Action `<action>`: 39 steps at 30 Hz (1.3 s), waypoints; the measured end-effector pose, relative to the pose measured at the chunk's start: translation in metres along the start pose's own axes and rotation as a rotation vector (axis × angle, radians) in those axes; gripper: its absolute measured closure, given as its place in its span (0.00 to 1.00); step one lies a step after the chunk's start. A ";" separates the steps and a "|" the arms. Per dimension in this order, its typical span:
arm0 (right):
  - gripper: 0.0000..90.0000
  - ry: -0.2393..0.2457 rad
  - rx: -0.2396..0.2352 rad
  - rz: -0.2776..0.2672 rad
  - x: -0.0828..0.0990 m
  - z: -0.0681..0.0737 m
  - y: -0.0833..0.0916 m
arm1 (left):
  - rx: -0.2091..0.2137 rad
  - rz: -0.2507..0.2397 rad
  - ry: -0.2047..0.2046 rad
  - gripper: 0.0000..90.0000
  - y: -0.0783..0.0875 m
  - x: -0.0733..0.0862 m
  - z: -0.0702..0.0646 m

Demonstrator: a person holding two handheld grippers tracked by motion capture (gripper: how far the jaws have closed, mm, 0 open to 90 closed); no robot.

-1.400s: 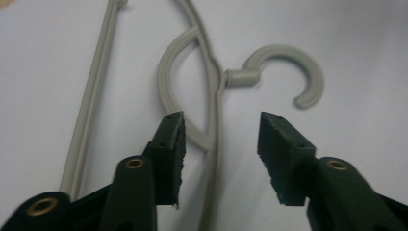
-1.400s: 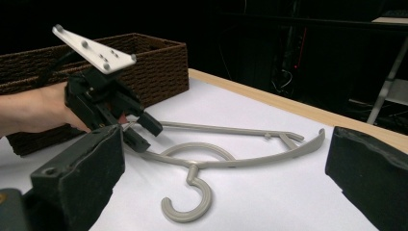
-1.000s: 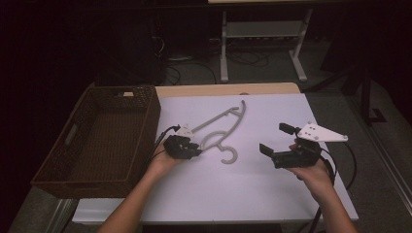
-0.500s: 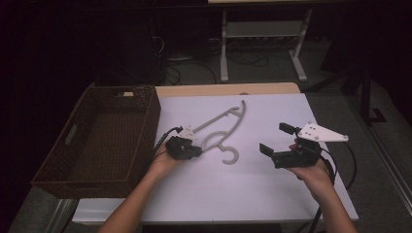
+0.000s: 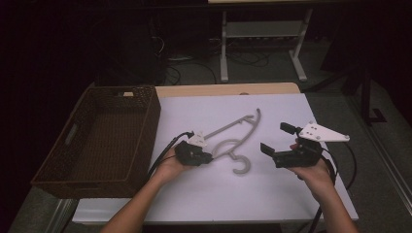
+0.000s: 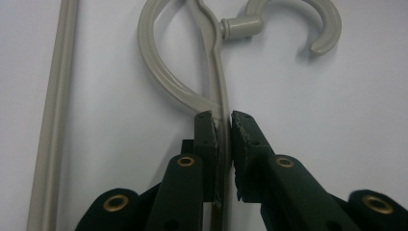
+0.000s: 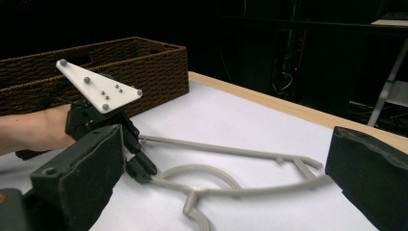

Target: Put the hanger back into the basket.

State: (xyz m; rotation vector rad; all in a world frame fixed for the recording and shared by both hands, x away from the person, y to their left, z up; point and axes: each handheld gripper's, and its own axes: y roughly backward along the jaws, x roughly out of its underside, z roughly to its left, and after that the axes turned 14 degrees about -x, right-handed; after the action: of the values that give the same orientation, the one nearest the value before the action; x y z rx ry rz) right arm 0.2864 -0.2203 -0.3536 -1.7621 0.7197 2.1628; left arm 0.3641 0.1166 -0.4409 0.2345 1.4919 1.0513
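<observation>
A grey plastic hanger [image 5: 233, 133] lies flat on the white table sheet [image 5: 272, 204], its hook [image 5: 241, 167] pointing toward the person. My left gripper [image 5: 206, 158] is shut on the hanger's curved arm near the neck. In the left gripper view the pads pinch the thin grey strip [image 6: 222, 103], with the hook [image 6: 317, 24] beyond them. My right gripper [image 5: 274, 138] stands open to the right of the hook with nothing between its fingers. In the right gripper view its wide jaws frame the hanger [image 7: 231, 150] and the left gripper [image 7: 144, 173].
A dark brown wicker basket [image 5: 145, 126] stands at the table's left edge, close behind the left hand; its wall [image 7: 120, 62] appears in the right gripper view. A bare strip of wooden tabletop [image 5: 218, 90] runs along the far side. A metal stand [image 5: 262, 29] is on the floor beyond.
The left gripper has shifted slightly right and toward the person, and the hanger has slid along with it. The right gripper has stayed where it was.
</observation>
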 end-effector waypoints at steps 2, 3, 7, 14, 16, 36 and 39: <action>0.00 0.000 0.000 -0.001 0.000 0.000 0.000 | 0.026 -0.010 -0.012 0.91 -0.001 -0.003 -0.007; 0.00 0.000 0.000 -0.001 0.000 0.000 0.000 | 0.026 -0.010 -0.012 0.91 -0.001 -0.003 -0.007; 0.00 0.000 0.002 -0.003 0.000 0.000 0.000 | 0.067 -0.015 -0.033 0.91 0.000 -0.007 -0.015; 0.00 0.005 0.004 -0.007 0.000 -0.001 0.001 | 0.159 -0.004 -0.086 0.91 0.002 -0.011 -0.033; 0.00 -0.005 0.005 -0.004 0.000 0.000 0.002 | 0.168 -0.001 -0.097 0.90 0.001 -0.011 -0.037; 0.00 -0.003 0.011 -0.004 -0.001 0.000 0.003 | 0.163 0.028 -0.101 0.75 0.011 -0.005 -0.039; 0.00 -0.001 0.012 -0.003 -0.001 0.000 0.003 | 0.149 0.016 -0.123 0.80 0.008 -0.007 -0.039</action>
State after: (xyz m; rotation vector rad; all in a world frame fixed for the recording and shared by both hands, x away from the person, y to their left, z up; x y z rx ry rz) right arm 0.2854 -0.2226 -0.3522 -1.7551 0.7276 2.1534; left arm 0.3281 0.0979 -0.4364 0.4095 1.4601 0.9226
